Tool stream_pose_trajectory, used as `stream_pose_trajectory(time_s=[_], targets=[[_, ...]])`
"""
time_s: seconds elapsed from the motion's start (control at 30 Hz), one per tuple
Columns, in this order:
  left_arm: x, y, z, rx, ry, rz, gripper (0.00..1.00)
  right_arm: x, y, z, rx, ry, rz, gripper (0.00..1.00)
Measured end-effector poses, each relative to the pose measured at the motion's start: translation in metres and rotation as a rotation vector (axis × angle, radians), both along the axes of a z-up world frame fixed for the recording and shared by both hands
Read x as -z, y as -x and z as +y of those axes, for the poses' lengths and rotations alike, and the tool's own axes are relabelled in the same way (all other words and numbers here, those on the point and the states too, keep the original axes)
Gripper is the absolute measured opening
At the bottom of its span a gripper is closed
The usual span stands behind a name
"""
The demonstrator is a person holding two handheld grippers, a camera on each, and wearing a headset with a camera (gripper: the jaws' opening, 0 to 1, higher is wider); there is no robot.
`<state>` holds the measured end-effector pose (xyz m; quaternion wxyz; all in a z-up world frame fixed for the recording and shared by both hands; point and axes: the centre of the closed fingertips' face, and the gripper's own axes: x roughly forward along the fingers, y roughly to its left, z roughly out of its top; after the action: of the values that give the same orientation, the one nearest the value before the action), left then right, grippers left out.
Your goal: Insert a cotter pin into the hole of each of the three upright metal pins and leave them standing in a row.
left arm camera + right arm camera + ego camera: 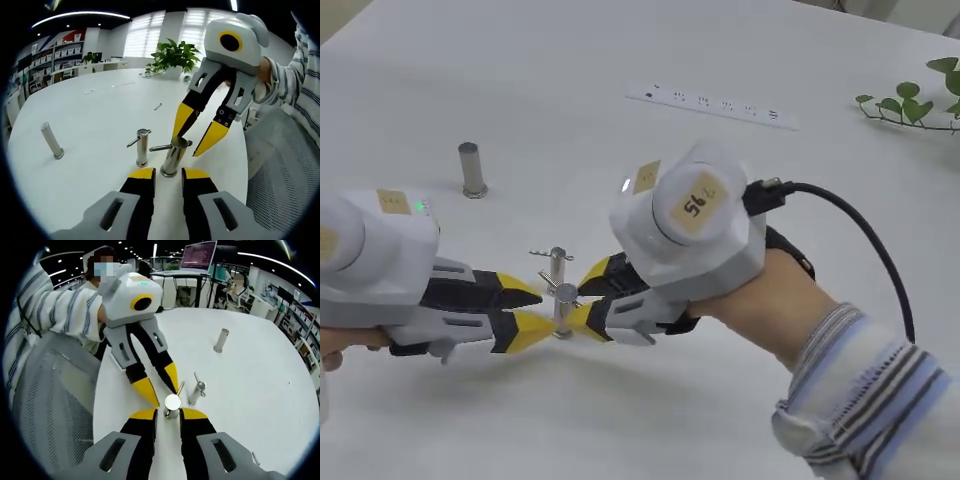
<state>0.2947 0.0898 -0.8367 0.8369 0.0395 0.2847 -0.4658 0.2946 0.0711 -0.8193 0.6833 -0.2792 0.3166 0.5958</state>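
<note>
Three upright metal pins stand on the white table [650, 420]. The nearest pin [563, 305] has a cotter pin [159, 147] through its head. It stands between the tips of my left gripper [170, 174], which is open with a small gap on each side of the pin's base. My right gripper [169, 413] comes from the opposite side, open, its yellow tips straddling the pin's head [173, 402]. Just behind stands a second pin [557, 262], also with a cotter pin [132, 142] through it. The third pin [472, 170] is bare and stands apart at the far left.
A white power strip [712, 105] lies at the back of the table and a green plant [915, 100] at the far right. A black cable [865, 235] trails from my right gripper. A small loose metal piece [157, 106] lies farther out on the table.
</note>
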Motion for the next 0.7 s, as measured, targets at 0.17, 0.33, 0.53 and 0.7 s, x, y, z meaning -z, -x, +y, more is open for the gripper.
stream_pose_trajectory(time_s=[0.17, 0.33, 0.53, 0.7], targets=[[-0.001, 0.005, 0.004, 0.01, 0.0, 0.002, 0.34, 0.004, -0.002, 0.004, 0.045, -0.031, 0.028, 0.2], [0.0, 0.008, 0.009, 0.014, -0.014, -0.002, 0.61, 0.008, -0.004, 0.007, 0.082, -0.056, 0.06, 0.2], [-0.006, 0.009, 0.014, 0.005, -0.001, -0.036, 0.65, 0.013, -0.005, 0.01, 0.095, -0.053, 0.062, 0.19], [-0.007, 0.006, 0.02, -0.018, -0.009, -0.045, 0.78, 0.017, -0.007, 0.013, 0.109, -0.057, 0.067, 0.19]])
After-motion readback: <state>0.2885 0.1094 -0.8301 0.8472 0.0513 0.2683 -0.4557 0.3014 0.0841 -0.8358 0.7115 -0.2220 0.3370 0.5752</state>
